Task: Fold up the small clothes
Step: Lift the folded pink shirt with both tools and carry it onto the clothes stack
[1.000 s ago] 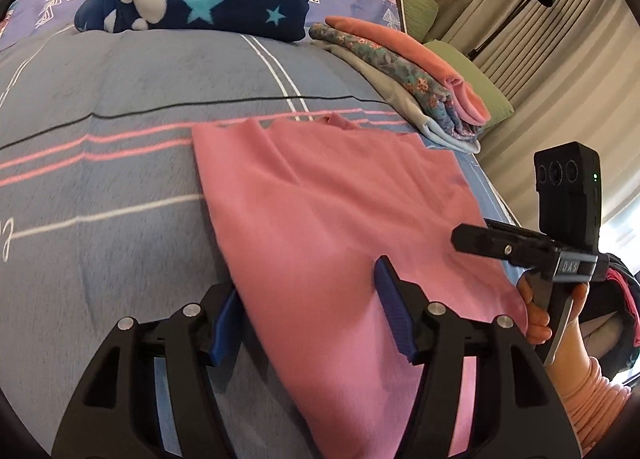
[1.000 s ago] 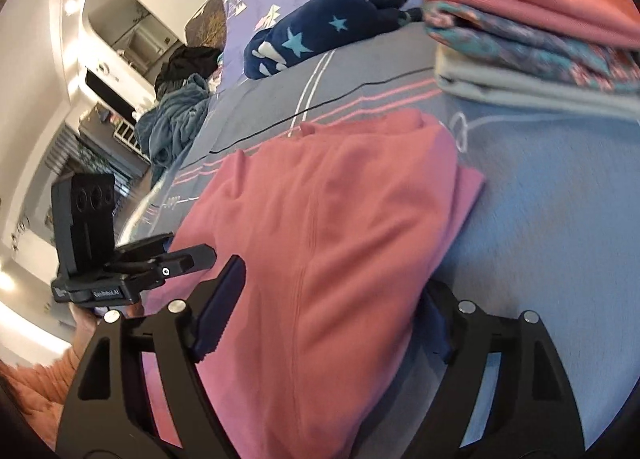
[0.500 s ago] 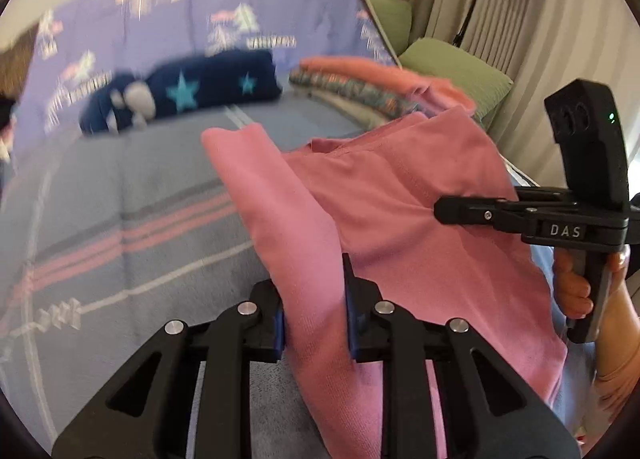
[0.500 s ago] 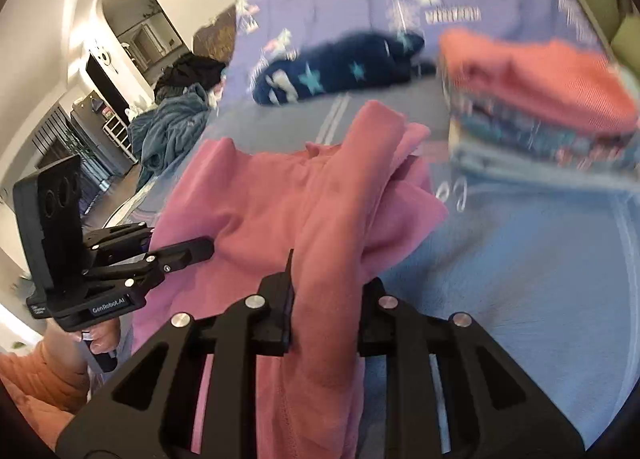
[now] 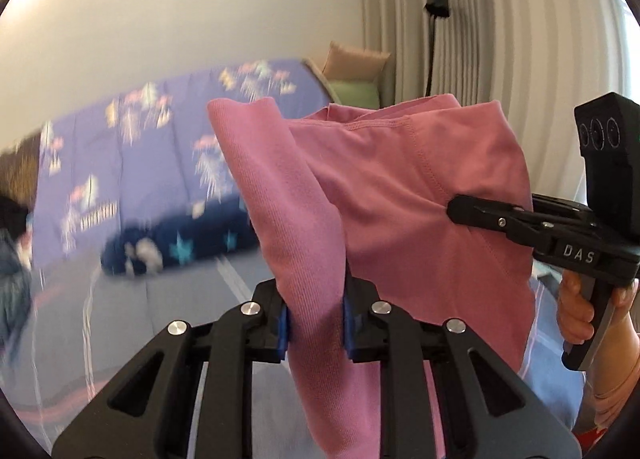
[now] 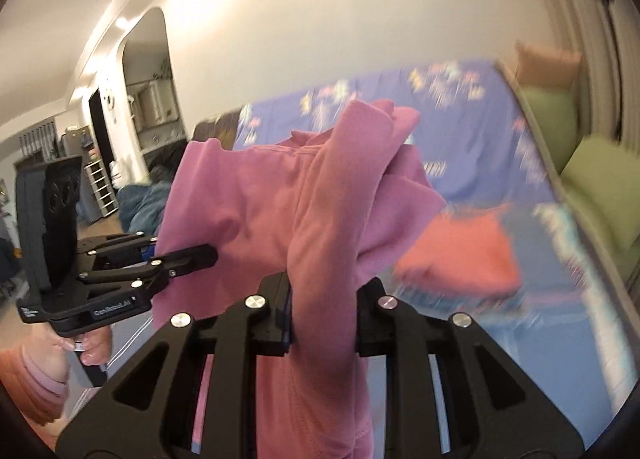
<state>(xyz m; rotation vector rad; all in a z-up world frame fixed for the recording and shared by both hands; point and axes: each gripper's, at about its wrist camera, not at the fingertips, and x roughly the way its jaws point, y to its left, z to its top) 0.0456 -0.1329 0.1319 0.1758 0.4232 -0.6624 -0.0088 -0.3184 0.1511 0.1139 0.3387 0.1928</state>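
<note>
Left claw [image 5: 314, 323] and right claw [image 6: 322, 313] each pinch the raised pink garment [image 5: 400, 195]

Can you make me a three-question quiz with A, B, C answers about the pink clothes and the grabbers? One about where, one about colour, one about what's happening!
1. Where is the pink garment?
A. flat on the bed
B. lifted up between both grippers
C. on the folded pile

2. What colour is the starry plush on the bed?
A. dark blue
B. yellow
C. white

3. What is the left gripper doing?
A. hanging open
B. clamped on the pink garment
C. holding a pillow

Answers: 1 B, cloth hangs raised from the left gripper and the right gripper. 2 A, navy with light stars, though blurred. 3 B, cloth is pinched between its blue pads.
</note>
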